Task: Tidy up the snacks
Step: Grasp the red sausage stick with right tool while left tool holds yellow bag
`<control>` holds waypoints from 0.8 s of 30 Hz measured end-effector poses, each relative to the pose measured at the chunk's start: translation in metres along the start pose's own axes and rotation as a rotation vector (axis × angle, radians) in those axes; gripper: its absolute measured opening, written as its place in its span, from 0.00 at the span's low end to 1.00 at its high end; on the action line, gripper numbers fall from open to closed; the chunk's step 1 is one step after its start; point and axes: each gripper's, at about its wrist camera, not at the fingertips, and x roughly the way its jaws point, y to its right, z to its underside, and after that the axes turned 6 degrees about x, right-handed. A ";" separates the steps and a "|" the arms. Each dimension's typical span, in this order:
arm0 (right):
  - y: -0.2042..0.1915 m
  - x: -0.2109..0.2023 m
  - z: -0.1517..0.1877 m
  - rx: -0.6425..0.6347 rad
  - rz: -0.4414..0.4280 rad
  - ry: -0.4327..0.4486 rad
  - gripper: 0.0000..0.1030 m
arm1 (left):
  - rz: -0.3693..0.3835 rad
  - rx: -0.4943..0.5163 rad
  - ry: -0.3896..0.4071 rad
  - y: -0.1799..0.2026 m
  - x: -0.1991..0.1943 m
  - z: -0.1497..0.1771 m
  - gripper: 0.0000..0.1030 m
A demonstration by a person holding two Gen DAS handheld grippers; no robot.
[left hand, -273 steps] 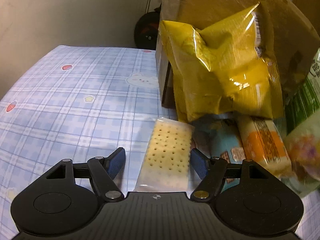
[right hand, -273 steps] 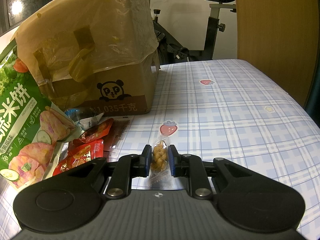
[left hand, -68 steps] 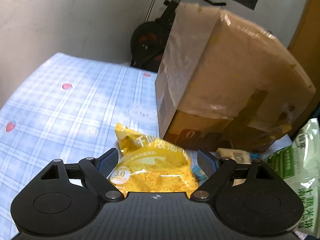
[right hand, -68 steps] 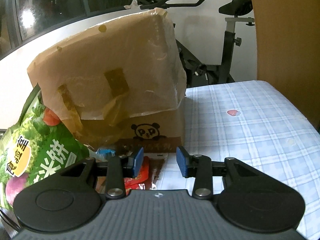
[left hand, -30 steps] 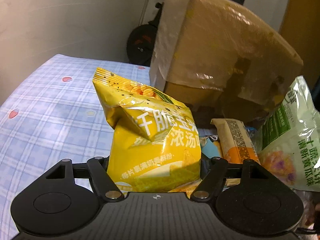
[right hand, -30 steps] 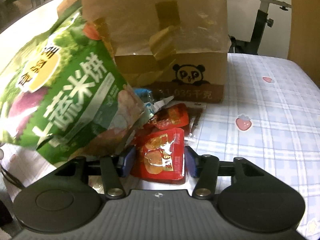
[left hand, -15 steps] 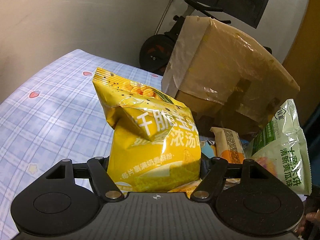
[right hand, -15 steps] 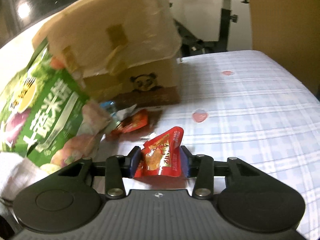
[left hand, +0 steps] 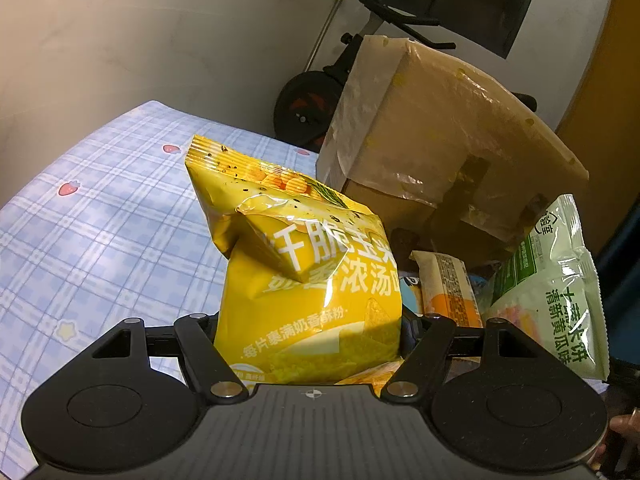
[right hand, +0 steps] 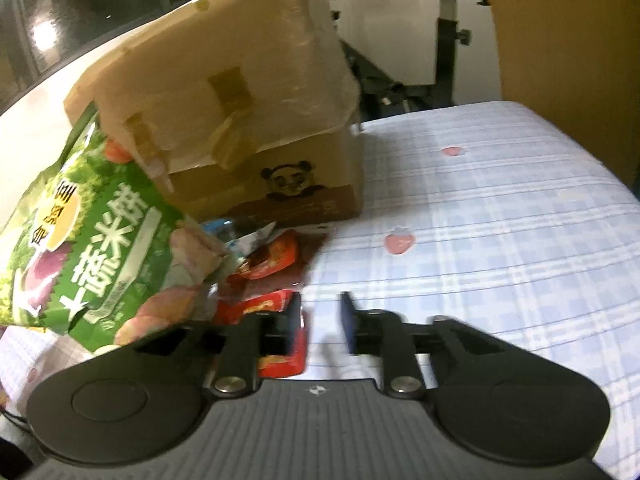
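Left wrist view: the left gripper [left hand: 308, 332] is clamped on the yellow bag [left hand: 304, 280], which stands upright with its long axis vertical, crimped top edge up and tipped toward the left, in front of the box [left hand: 440, 152]. Left of the box, the checked cloth [left hand: 100, 220] runs bare to its far edge.

Right wrist view: the right gripper [right hand: 320, 322] is opening, bare cloth in the gap; the red packet [right hand: 280, 360] lies flat beside its left finger, near the box [right hand: 240, 120]. Right of the box the cloth [right hand: 500, 240] is free.
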 end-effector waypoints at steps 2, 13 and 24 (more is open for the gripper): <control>-0.006 0.006 0.000 -0.026 -0.012 -0.018 0.46 | -0.001 -0.002 0.000 0.001 -0.001 0.000 0.73; -0.042 0.040 0.015 -0.277 -0.007 -0.083 0.76 | -0.006 -0.011 -0.006 0.001 -0.002 0.000 0.73; -0.032 0.027 0.017 -0.230 -0.029 -0.045 0.24 | -0.006 -0.012 -0.002 0.002 -0.002 -0.001 0.73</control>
